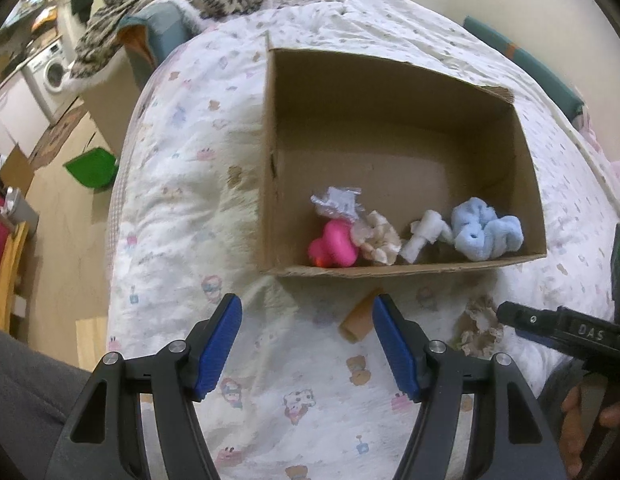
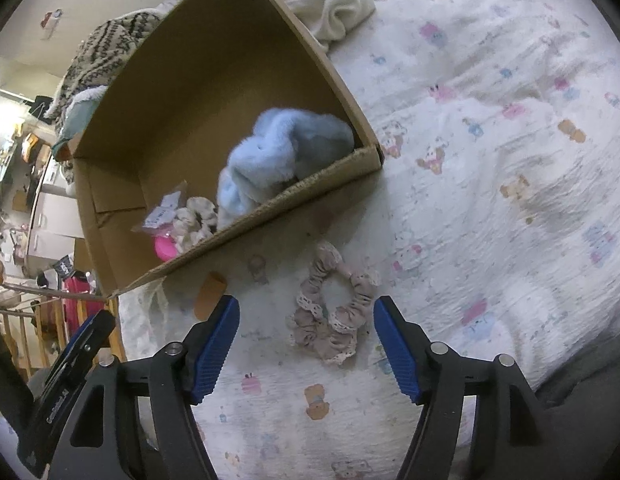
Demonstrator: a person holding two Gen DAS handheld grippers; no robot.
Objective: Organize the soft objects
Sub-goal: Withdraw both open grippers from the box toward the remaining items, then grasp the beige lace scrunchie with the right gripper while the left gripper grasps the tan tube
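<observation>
An open cardboard box [image 1: 390,92] lies on the bed. It holds a pink rubber duck [image 1: 334,246], a beige scrunchie [image 1: 378,238], a white piece [image 1: 424,234] and a fluffy blue scrunchie [image 1: 486,234]; the blue one also shows in the right wrist view [image 2: 278,152]. A beige lace scrunchie [image 2: 334,308] lies on the quilt in front of the box, just beyond my open, empty right gripper [image 2: 306,340]. A small tan tube [image 1: 360,320] lies by the right finger of my open, empty left gripper [image 1: 308,344].
The bed carries a white cartoon-print quilt [image 1: 198,160]. A rolled cream cloth [image 2: 334,4] lies behind the box. A patterned blanket [image 1: 170,0] hangs at the bed's far end. The floor on the left holds a green dustpan [image 1: 92,168] and a wooden chair [image 1: 8,276].
</observation>
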